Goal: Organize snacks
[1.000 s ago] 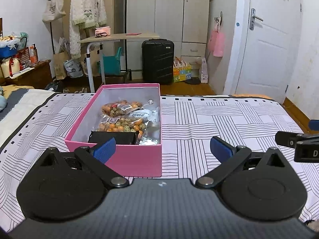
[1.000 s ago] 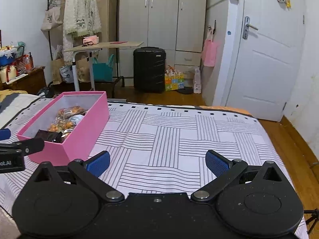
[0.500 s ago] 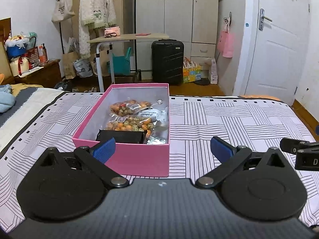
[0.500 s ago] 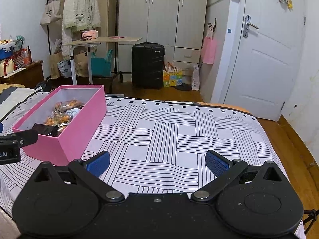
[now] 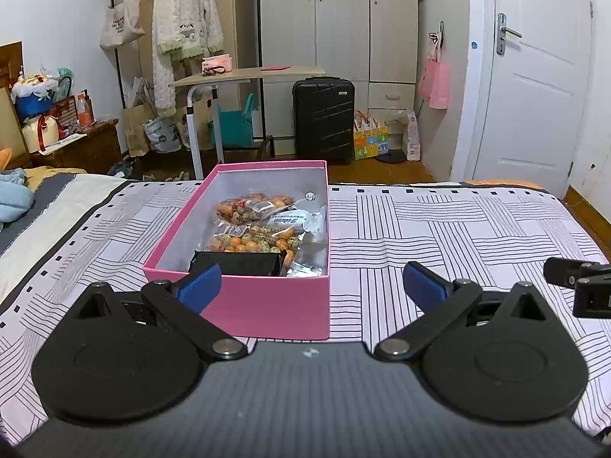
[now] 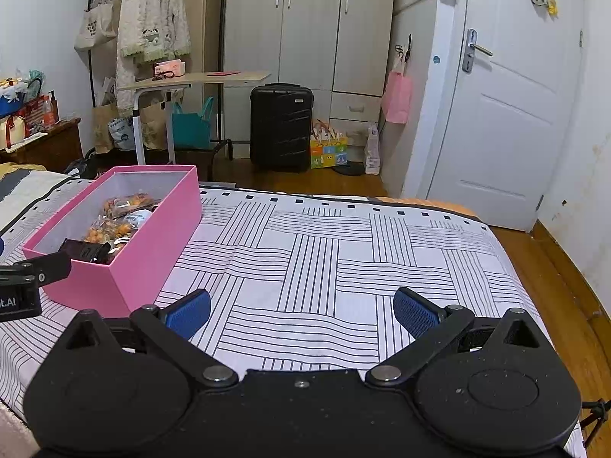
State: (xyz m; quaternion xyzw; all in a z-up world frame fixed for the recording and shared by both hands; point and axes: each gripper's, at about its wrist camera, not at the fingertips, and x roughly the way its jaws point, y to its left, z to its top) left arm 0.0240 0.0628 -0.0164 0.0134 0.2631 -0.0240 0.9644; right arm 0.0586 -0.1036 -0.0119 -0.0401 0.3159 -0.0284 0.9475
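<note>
A pink box stands on the striped bedspread, holding clear bags of orange and speckled snacks and a black packet at its near end. My left gripper hovers open just in front of the box's near wall, with nothing between its blue pads. In the right wrist view the same pink box sits at the left, and my right gripper is open and empty over bare bedspread to the right of it. Each gripper's tip shows at the edge of the other's view.
Beyond the bed's far edge are a black suitcase, a small side table, a clothes rack with a cream cardigan, a wardrobe and a white door. A blue cloth lies at the bed's left.
Both views have shifted slightly; the pink box now sits a bit further right in each frame. Both grippers stay open and empty.
</note>
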